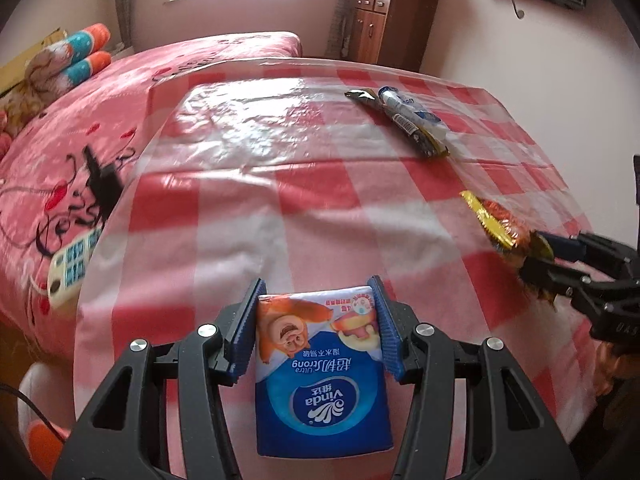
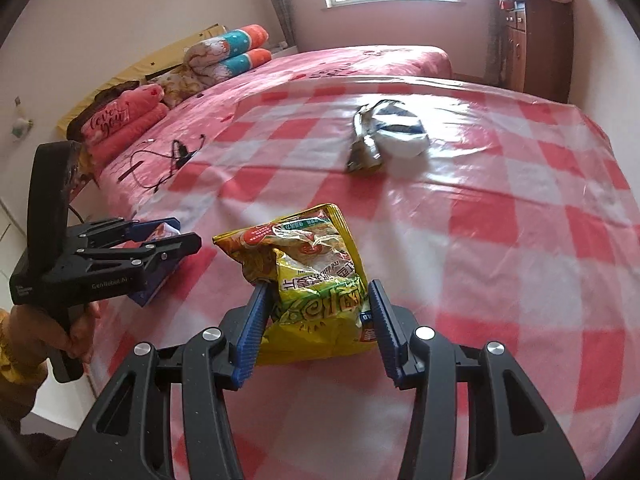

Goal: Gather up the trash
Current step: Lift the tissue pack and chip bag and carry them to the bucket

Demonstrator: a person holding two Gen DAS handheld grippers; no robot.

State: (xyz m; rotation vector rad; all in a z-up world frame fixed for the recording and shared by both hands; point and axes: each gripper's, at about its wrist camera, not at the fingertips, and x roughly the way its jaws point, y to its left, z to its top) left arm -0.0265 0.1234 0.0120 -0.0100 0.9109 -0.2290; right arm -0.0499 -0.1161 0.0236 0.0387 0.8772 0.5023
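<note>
1. Bedroom, red-white checked cloth (image 1: 304,184) beside pink bed (image 1: 80,120). Left wrist view: left gripper (image 1: 318,296) clamped on blue tissue pack (image 1: 320,376), jaws abt half apart, pads on both sides. Two wrappers (image 1: 404,120) lie far on cloth.
2. Right wrist view: right gripper (image 2: 316,300) clamped on yellow snack bag (image 2: 312,280), held above cloth; left gripper at left edge w/ pack.
</note>
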